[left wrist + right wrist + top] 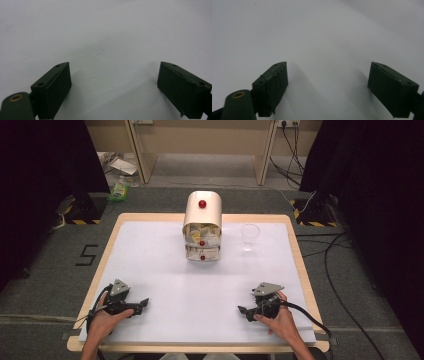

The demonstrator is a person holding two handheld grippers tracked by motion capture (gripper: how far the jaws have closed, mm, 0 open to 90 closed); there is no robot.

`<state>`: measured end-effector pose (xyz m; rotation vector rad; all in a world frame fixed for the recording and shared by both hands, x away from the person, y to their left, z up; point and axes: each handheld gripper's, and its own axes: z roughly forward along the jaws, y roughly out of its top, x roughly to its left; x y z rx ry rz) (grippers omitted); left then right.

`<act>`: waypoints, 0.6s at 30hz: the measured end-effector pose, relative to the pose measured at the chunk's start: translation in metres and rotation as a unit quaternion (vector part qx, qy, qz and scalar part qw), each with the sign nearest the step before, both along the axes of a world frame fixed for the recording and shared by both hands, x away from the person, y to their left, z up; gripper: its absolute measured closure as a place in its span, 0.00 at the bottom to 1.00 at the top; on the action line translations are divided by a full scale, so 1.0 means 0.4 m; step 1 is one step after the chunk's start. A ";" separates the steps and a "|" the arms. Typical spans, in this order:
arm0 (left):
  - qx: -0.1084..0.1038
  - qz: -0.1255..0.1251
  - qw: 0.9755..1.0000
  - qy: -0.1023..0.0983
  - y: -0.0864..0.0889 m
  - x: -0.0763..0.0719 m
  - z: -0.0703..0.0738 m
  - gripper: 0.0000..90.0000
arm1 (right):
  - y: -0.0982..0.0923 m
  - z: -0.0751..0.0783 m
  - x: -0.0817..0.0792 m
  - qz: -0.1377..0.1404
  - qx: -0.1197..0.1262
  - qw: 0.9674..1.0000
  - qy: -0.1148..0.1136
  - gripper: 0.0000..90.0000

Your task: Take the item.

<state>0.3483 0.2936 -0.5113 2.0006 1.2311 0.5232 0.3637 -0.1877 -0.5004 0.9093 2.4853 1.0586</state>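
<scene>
White table [150,245] bare at lower frame; we rested left gripper [142,303] and right gripper [242,310] there, jaws spread, empty, ready for drawers [202,232], cup [249,238] at centre.

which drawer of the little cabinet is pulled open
The upper drawer of the cabinet is pulled out, showing packets inside; the lower drawer under it sits pushed in.

Bright even overhead light on the white table [165,270], dark curtained edges, soft shadows, close views slightly blurred
</scene>
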 end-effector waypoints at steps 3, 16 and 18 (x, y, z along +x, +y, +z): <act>0.000 0.000 1.000 0.000 0.000 0.000 0.000 0.12 | -0.005 0.011 0.004 -0.004 0.016 1.000 -0.016 0.20; 0.000 0.000 1.000 0.000 0.000 0.000 0.000 0.12 | 0.060 0.097 0.033 0.016 0.046 0.995 -0.090 0.21; 0.000 0.000 1.000 0.000 0.000 0.000 0.000 0.12 | 0.074 0.104 0.037 0.021 0.046 0.994 -0.094 0.21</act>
